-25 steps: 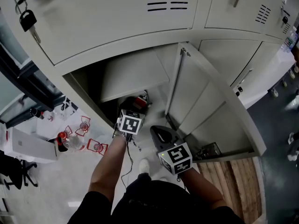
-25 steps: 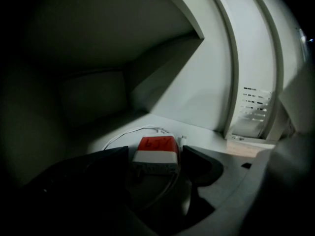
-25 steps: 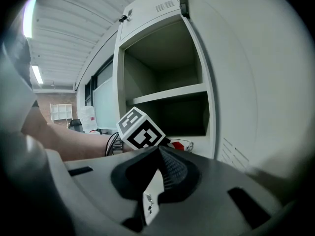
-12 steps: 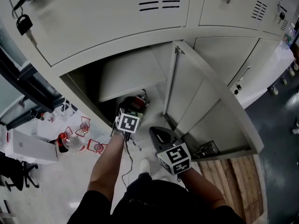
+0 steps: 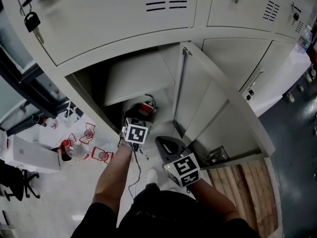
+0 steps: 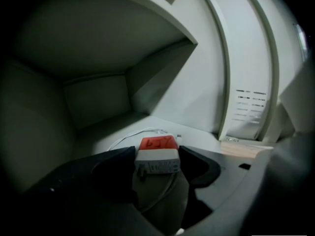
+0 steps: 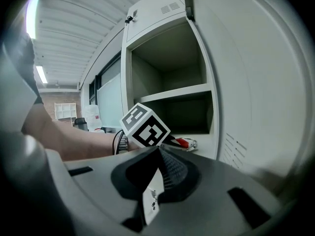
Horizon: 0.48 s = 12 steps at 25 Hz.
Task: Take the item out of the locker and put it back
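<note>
One item in play: a small white charger with a red top face. Its white cable is looped behind it. It lies on the floor of the lower compartment of the open locker, beneath the shelf.

Left tongs: reached into that compartment, low over its floor. The jaws are apart and closing, with the charger standing between their tips. The left jaw looks to be at the charger's side and the right jaw just beside the other side. No firm clamp is evident.

Right tongs: held outside the locker, near the foot of the open door. The jaws are together with nothing between them.

Step in hand, as judged: the taking-out half of the task, at the point of the grasp. The charger rests on the compartment floor and is not yet lifted.

Next move, as judged:
- Finish closing squarely on the charger's two side faces, so that the small body does not twist or squirt out from between the tips.
- Draw it up and back through the opening, clear of the shelf edge above and the door at the right.
- Mind the trailing cable, which lies loose behind the body and could drag or catch on the compartment lip as the charger comes out.

The putting-back half has not begun.
</note>
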Available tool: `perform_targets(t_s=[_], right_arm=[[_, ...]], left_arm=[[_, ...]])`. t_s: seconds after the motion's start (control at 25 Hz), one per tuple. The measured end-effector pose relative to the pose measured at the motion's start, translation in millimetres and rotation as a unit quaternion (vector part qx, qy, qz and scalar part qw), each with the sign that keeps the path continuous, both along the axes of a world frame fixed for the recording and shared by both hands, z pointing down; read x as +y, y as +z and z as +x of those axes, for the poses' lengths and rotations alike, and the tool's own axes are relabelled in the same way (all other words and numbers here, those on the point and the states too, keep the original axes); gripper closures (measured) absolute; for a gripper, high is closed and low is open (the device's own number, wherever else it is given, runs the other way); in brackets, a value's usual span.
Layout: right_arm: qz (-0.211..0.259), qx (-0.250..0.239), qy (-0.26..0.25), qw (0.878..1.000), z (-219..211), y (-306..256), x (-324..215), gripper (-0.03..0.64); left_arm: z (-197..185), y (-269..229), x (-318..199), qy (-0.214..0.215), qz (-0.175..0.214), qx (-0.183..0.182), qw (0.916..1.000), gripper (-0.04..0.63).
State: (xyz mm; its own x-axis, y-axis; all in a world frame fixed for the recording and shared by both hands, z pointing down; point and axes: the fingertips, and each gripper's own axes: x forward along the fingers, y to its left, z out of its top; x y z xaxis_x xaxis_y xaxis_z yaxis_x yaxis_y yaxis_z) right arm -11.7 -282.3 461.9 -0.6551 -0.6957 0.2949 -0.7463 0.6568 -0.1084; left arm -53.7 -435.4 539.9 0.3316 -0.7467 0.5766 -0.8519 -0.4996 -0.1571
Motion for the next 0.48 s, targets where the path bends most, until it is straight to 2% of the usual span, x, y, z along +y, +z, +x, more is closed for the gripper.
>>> perform_targets(t_s=[0.48], right_arm=[[0.016, -0.01, -0.016, 1.0, 6, -11, 38, 0.616]], left_arm=[[6, -41, 57, -0.025, 0.039, 0.058, 0.9973, 0.318]])
